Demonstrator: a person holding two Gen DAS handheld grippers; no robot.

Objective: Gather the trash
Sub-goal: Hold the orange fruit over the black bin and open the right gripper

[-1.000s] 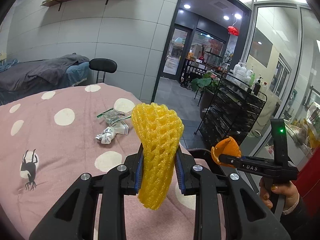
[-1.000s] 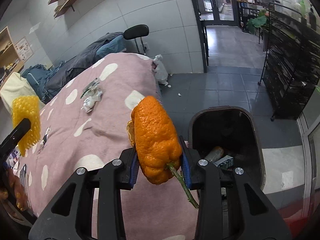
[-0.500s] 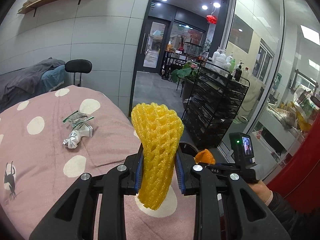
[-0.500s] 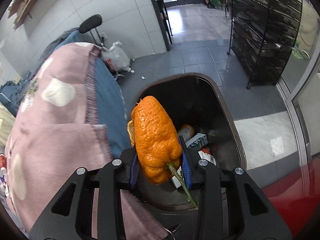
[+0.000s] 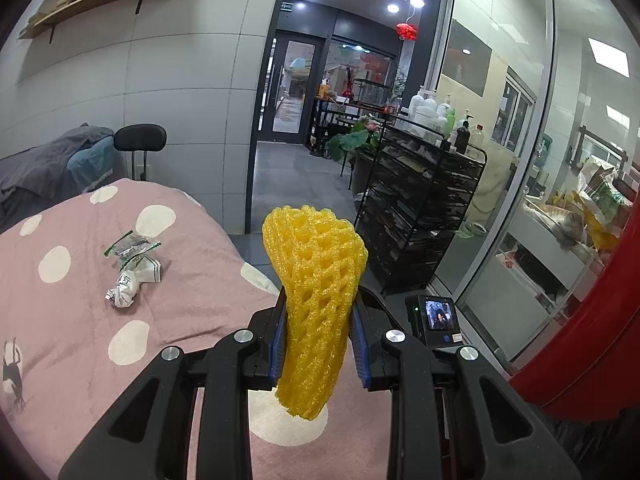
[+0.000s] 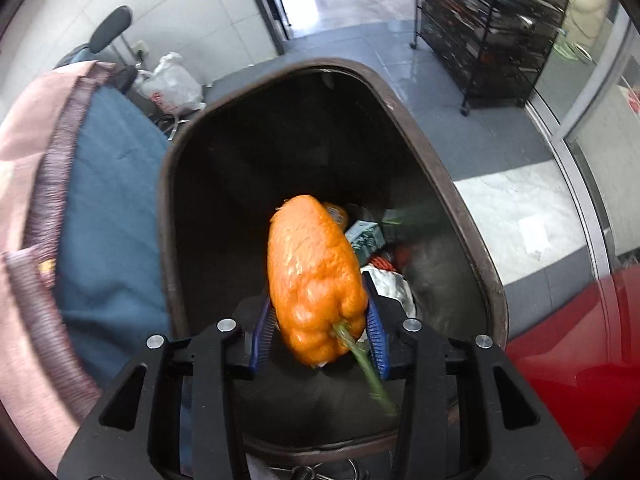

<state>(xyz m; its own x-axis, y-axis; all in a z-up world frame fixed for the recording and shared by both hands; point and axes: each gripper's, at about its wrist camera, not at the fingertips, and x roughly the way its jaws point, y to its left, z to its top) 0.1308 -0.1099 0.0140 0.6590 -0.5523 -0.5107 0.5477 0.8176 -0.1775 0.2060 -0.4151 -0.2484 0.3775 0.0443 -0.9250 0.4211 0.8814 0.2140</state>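
Observation:
My left gripper (image 5: 318, 350) is shut on a yellow foam fruit net (image 5: 316, 280), held upright above the pink spotted bed cover (image 5: 80, 312). Crumpled wrappers (image 5: 132, 268) lie on the cover to the left. My right gripper (image 6: 318, 338) is shut on an orange peel with a green stem (image 6: 314, 276), held directly over the open mouth of a dark trash bin (image 6: 476, 248) that has rubbish at its bottom. The back of the right gripper with its small screen (image 5: 436, 318) shows at lower right in the left wrist view.
A black wire rack with bottles (image 5: 420, 200) stands by a glass wall on the right. A red surface (image 6: 580, 360) borders the bin. A black chair (image 5: 140, 140) and a white bag (image 6: 172, 84) are past the bed's edge.
My right gripper carried the peel from above the bed to right over the bin opening. My left gripper swung right with the foam net; the wrappers now sit further left.

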